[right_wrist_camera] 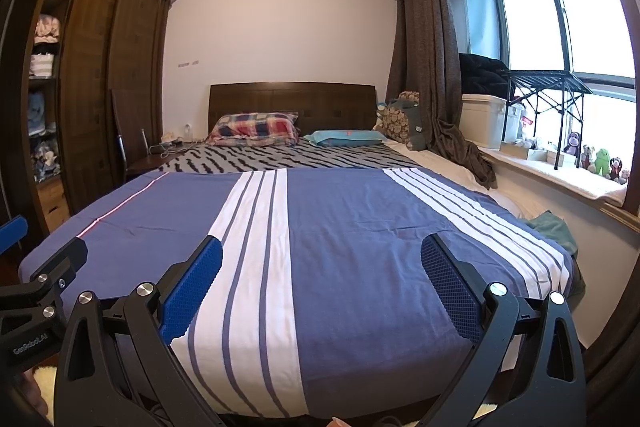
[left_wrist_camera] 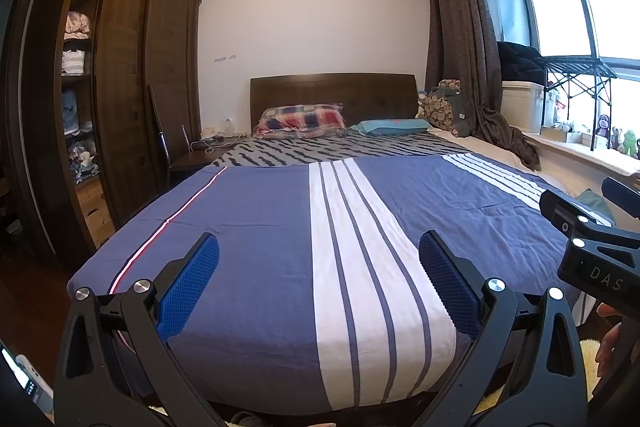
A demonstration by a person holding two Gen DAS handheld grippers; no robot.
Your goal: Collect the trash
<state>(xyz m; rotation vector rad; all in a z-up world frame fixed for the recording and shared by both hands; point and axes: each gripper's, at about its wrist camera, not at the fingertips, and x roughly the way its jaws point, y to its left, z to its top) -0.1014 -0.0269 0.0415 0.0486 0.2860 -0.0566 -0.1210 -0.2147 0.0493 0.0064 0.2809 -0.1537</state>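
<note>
I see no obvious piece of trash in either view. My left gripper point(left_wrist_camera: 319, 239) hovers open over the foot of a bed point(left_wrist_camera: 260, 211) covered with a blue blanket with white stripes, and nothing sits between its blue pads point(left_wrist_camera: 188, 291). My right gripper point(right_wrist_camera: 322, 241) is open too, beside the left one and over the same blanket point(right_wrist_camera: 360, 227), holding nothing. Each gripper shows at the edge of the other's view: the right gripper point(left_wrist_camera: 580, 227) and the left gripper point(right_wrist_camera: 44, 279).
Two pillows point(left_wrist_camera: 304, 121) lie against the dark headboard. A wooden wardrobe point(left_wrist_camera: 120, 87) with open shelves stands left, with a chair and a cluttered nightstand point(left_wrist_camera: 212, 141) beside the bed. A green cloth point(right_wrist_camera: 552, 227), a curtain point(right_wrist_camera: 428, 59) and a windowsill with toys point(right_wrist_camera: 600, 161) are on the right.
</note>
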